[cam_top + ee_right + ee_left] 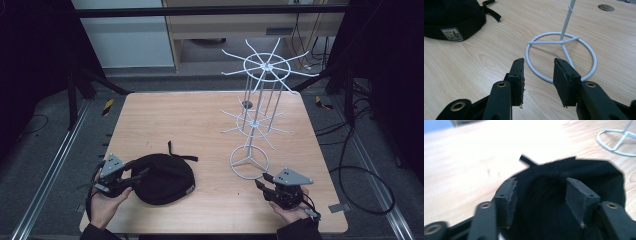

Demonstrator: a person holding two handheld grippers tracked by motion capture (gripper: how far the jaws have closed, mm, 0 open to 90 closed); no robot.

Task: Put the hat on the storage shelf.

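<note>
Left tongs stand open, jaws straddling the black cap at the table's near left, nothing gripped. Right tongs are parted and empty at the white wire rack's base ring. You appear to be approaching; close on the cap next. Open table lies beyond the cap; the rack crowds the right.

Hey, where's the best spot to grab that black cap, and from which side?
Probably the black cap at its near-left rim, where the left gripper already straddles it with jaws open. The soft fabric edge there should pinch easily; the strap trails off the far side.
</note>
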